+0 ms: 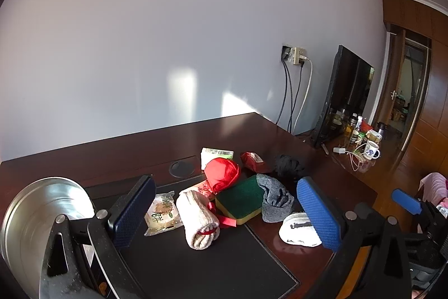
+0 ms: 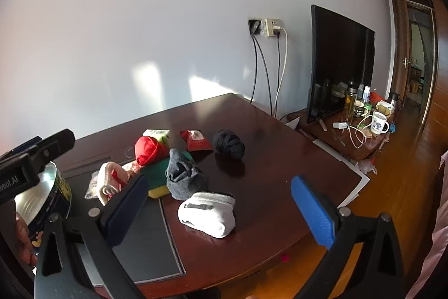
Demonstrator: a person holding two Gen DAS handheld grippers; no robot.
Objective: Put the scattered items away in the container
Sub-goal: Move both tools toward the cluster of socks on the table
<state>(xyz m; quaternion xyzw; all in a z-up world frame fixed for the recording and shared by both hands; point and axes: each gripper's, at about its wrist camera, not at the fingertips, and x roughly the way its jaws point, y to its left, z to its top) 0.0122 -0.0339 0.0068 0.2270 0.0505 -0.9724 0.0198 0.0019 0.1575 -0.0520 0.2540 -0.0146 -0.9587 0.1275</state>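
Observation:
A round metal tin [image 1: 42,212] stands at the desk's left; it also shows in the right wrist view [image 2: 42,201]. Scattered beside it lie a wrapped pastry [image 1: 161,213], a cream sock roll [image 1: 197,219], a red cloth ball [image 1: 222,174], a green-and-yellow sponge [image 1: 240,199], a grey sock [image 1: 275,199], a white sock [image 2: 208,212], a black sock ball [image 2: 228,143], a red packet [image 2: 196,140] and a white-green box [image 1: 215,154]. My left gripper [image 1: 224,215] is open and empty above the cream sock. My right gripper [image 2: 221,212] is open and empty, around the white sock.
The dark wooden desk [image 2: 266,131] carries a black mat [image 1: 196,265]. A monitor [image 2: 338,63] stands on a low side table with bottles and mugs [image 2: 378,122]. Cables hang from a wall socket [image 2: 270,27]. A doorway [image 2: 420,58] is at the right.

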